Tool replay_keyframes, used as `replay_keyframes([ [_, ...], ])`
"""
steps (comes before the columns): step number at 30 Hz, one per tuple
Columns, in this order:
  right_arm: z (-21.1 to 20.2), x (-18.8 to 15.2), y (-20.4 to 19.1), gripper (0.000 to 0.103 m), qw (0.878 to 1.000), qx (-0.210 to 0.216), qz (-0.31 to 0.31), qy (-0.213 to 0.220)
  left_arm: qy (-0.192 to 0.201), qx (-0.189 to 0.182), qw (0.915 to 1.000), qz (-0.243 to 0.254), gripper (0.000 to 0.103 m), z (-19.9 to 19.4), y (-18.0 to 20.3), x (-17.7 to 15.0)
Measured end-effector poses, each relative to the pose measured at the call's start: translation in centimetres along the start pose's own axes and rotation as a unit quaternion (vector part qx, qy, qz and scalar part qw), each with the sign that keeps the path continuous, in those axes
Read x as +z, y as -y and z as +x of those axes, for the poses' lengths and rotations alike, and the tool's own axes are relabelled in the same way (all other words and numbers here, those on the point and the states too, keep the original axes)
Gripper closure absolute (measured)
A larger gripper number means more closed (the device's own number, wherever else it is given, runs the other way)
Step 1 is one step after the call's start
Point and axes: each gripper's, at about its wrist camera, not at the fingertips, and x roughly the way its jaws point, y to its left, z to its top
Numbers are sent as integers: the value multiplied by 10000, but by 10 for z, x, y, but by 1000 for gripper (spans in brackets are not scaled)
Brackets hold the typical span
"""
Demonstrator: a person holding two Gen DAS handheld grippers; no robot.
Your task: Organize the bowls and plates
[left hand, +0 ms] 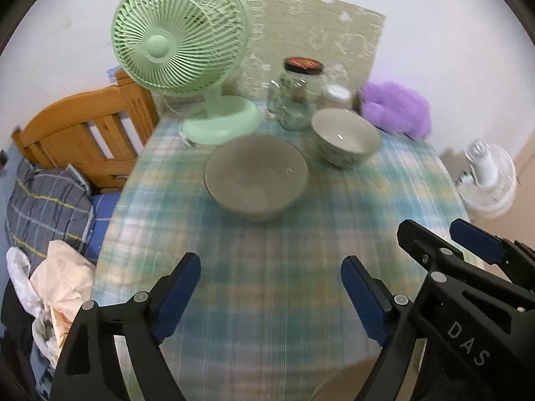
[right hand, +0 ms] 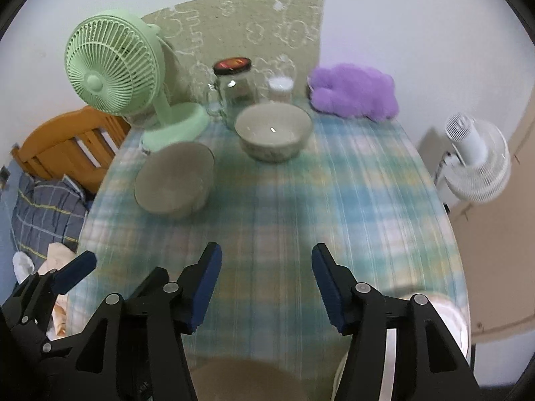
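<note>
Only my right camera showed a pale rim point(right hand: 458, 320) under my right gripper point(right hand: 267, 287), whose fingers were spread and empty like my left gripper's point(left hand: 271, 294), while the wide bowl point(left hand: 255, 175) and the deeper bowl point(left hand: 346, 137) sat upright, mouths up, at twelve and one o'clock beyond my left fingers on the checked tablecloth point(left hand: 284, 250).

Wide grey bowl point(left hand: 255, 180) upright on plaid worktop, just in front of green fan point(left hand: 180, 38); smaller patterned bowl point(left hand: 346, 137) upright, to fan's right, apart.
</note>
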Motion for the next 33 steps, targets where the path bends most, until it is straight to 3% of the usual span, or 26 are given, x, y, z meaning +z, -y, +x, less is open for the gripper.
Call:
replay_keyframes([
  [5, 23, 26, -1, 40, 9985, 397, -377, -21, 52, 309, 9993, -220, 16, 15, 4, 18],
  [8, 37, 38, -5, 32, 9973, 499, -535, 8, 99, 478, 9982, -344, 16, 26, 3, 28],
  [18, 84, 82, -21, 32, 9919, 1064, -669, 168, 197, 907, 9933, -689, 17, 64, -18, 66],
  [22, 109, 93, -31, 34, 9913, 1127, -660, 145, 171, 1076, 9916, -699, 26, 82, -24, 73],
  [26, 133, 97, -44, 45, 9905, 1123, -788, 46, 112, 1153, 9907, -708, 29, 104, -30, 74],
  [30, 152, 97, -55, 52, 9892, 1182, -860, -68, -39, 1101, 9905, -829, 45, 124, -38, 73],
  [32, 160, 96, -58, 56, 9890, 1211, -829, -169, -187, 1024, 9899, -963, 48, 134, -43, 72],
  [33, 165, 95, -59, 58, 9884, 1253, -826, -220, -213, 1006, 9897, -994, 55, 136, -43, 72],
])
